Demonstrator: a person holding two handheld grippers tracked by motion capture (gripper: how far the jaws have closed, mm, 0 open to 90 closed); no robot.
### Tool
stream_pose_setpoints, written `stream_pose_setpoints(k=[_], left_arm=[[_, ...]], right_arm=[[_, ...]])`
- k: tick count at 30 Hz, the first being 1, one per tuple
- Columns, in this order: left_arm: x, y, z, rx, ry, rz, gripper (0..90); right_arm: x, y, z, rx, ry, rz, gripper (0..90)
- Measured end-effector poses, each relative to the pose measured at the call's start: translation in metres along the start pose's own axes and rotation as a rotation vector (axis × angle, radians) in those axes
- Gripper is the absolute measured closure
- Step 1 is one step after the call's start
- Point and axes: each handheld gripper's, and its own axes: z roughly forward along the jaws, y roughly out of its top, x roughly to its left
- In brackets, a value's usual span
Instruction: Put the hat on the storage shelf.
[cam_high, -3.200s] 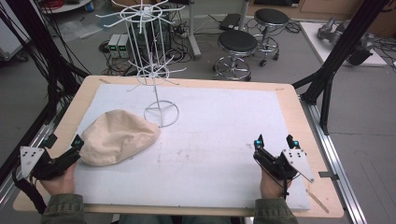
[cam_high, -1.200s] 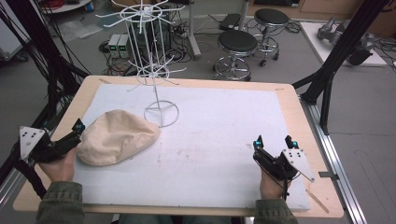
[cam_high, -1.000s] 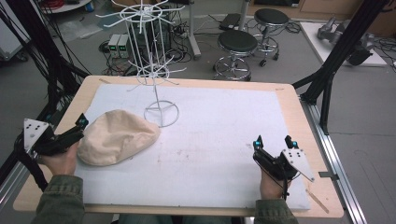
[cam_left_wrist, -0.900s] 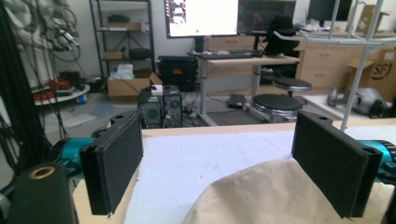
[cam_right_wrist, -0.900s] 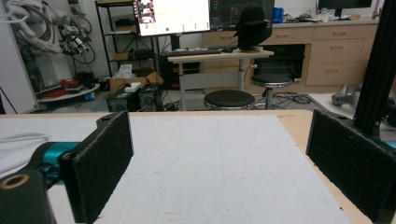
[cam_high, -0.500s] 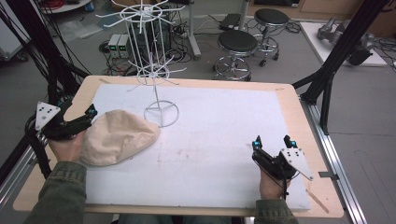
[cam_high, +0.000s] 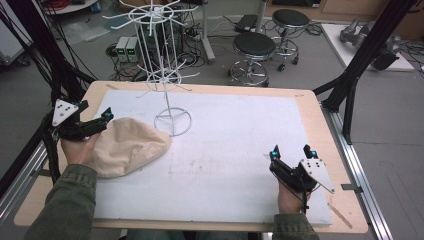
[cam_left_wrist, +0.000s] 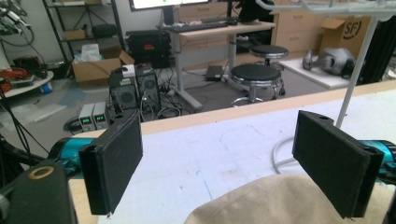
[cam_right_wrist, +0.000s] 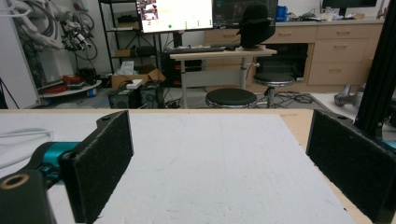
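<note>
The beige cloth cap (cam_high: 127, 147) lies slumped on the white mat near the left edge of the worktop (cam_high: 310, 107), its right end just short of the ring base of the white wire display rack (cam_high: 170, 117); lying there, it looks ready to be lifted and hung on one of the rack's arms. The left gripper (cam_high: 102, 119) hovers at the cap's far-left end with its jaws spread wide, and in the left gripper view the cloth (cam_left_wrist: 266, 200) sits low between the two black pads (cam_left_wrist: 114, 163), so the spread seems meant to straddle a fold before pinching. The right gripper (cam_high: 290, 152) rests near the front right corner, jaws also apart and empty, well clear of the cap, probably waiting. The mat is bare and faintly scuffed. Beyond the far edge stand round stools (cam_high: 255, 47), cabled power units (cam_high: 127, 49) and black frame posts (cam_high: 367, 50).
</note>
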Motion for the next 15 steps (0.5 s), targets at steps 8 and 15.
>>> stream_pose_setpoints(k=[8, 15], left_arm=[[0.007, -0.001, 0.013, 0.072, -0.036, 0.0, 16.6], [0.012, -0.002, 0.026, 0.151, -0.084, 0.004, 16.6]], right_arm=[[0.0, 0.0, 0.001, 0.005, 0.006, -0.005, 6.5], [0.0, 0.0, 0.001, 0.007, 0.01, -0.004, 6.5]])
